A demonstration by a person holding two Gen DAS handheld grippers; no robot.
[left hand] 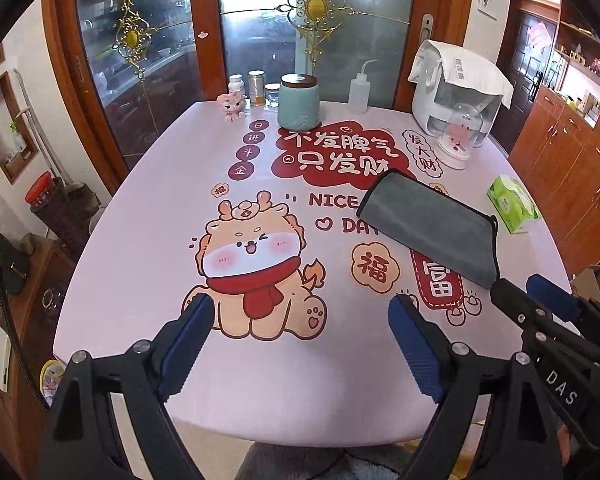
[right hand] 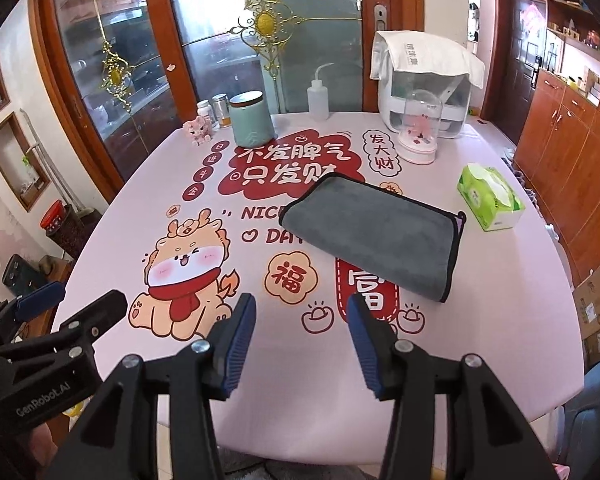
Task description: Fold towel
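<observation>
A grey towel (left hand: 432, 224) with black trim lies folded flat on the pink printed table (left hand: 140, 240), right of centre. It also shows in the right wrist view (right hand: 376, 232). My left gripper (left hand: 300, 308) is open and empty above the table's near edge, left of the towel and apart from it. My right gripper (right hand: 300, 308) is open and empty, hovering just short of the towel's near edge. The right gripper also appears at the right of the left wrist view (left hand: 536, 292), and the left gripper at the left of the right wrist view (right hand: 76, 300).
A green tissue box (right hand: 492, 200) sits right of the towel. At the back stand a teal canister (right hand: 252, 120), a squeeze bottle (right hand: 318, 100), small jars (right hand: 214, 110), a pink figurine (right hand: 198, 128), a glass dome (right hand: 420, 128) and a white appliance (right hand: 424, 88). Wooden cabinets (right hand: 572, 140) stand at right.
</observation>
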